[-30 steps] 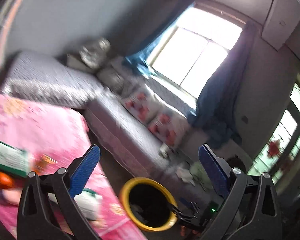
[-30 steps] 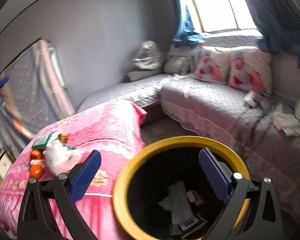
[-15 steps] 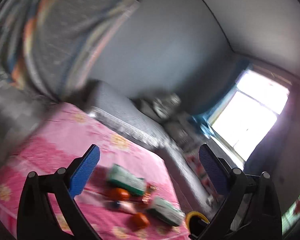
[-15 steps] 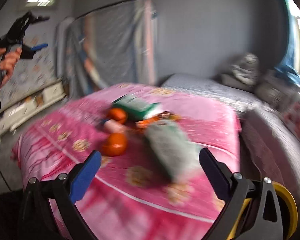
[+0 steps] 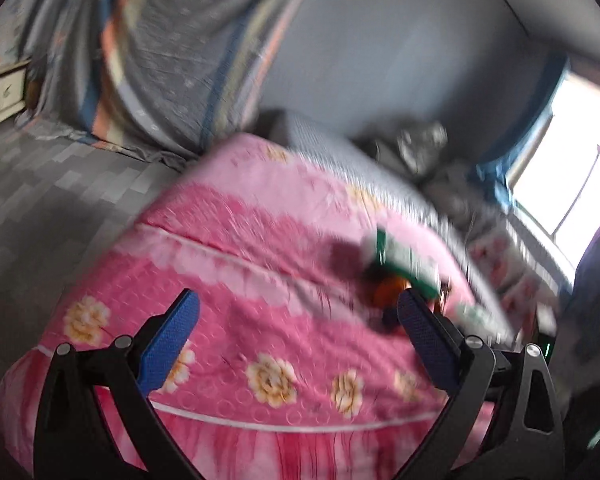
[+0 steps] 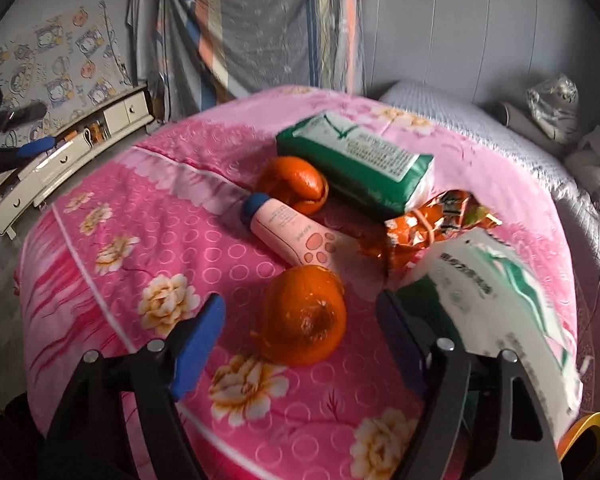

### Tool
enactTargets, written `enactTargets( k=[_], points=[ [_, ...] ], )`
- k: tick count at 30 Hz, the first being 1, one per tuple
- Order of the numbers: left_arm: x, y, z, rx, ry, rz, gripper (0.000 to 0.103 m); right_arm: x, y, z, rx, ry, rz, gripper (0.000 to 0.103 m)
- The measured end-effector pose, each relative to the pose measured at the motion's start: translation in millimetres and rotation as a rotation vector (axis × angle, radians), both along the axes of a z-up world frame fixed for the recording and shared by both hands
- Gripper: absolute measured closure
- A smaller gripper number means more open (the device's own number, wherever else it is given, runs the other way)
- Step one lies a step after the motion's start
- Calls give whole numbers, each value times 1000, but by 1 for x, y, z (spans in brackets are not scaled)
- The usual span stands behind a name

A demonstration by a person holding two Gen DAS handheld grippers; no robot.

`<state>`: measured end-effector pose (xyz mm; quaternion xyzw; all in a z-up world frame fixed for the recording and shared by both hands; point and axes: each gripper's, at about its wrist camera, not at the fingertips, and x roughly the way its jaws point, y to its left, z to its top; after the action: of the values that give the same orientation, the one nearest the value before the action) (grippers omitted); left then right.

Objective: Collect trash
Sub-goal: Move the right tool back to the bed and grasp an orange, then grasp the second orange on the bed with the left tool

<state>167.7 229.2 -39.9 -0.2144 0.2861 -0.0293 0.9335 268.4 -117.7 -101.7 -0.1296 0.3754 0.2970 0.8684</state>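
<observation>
The right gripper (image 6: pixel 300 334) hovers low over the pink flowered bedspread (image 6: pixel 112 216), its jaws fairly wide and just now narrowing around a peeled-looking orange (image 6: pixel 304 316) that lies between them, untouched. Beyond it lie a pink tube with a blue cap (image 6: pixel 288 232), a second orange (image 6: pixel 294 184), a green-and-white tissue pack (image 6: pixel 356 160) and a crumpled orange wrapper (image 6: pixel 432 220). The left gripper (image 5: pixel 296 328) is wide and empty over the bed's near edge.

Right gripper (image 6: pixel 300 334) tilting downward, jaws just narrowing yet gaping, pads touching nothing. Left gripper (image 5: pixel 296 326) angling down, jaws spread wide, gripping nothing.
</observation>
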Motion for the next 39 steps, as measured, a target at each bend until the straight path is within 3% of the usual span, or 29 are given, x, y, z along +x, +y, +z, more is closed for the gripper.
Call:
enactTargets(
  k=[3,5,8,16,24,31,39],
  points=[
    [8,-24,-9,66,11,-90,8,8,8,-10,-23,28,-4,39],
    [17,-40,-14,93,19,-132,8,12,10,-15,-32,42,-17,55],
    [28,-66,-16,117,36,-192,8,15,3,-16,6,64,-45,61],
    [49,-133,-20,193,67,-345,8,-1,-56,19,262,132,-49,64],
    [69,-207,-27,284,74,-511,8,-46,-160,48,395,34,-208,64],
    [105,-221,-23,227,67,-474,8,-67,-215,46,442,10,-304,64],
    [132,-208,-38,287,86,-352,9,-66,-223,34,486,37,-288,64]
  ],
)
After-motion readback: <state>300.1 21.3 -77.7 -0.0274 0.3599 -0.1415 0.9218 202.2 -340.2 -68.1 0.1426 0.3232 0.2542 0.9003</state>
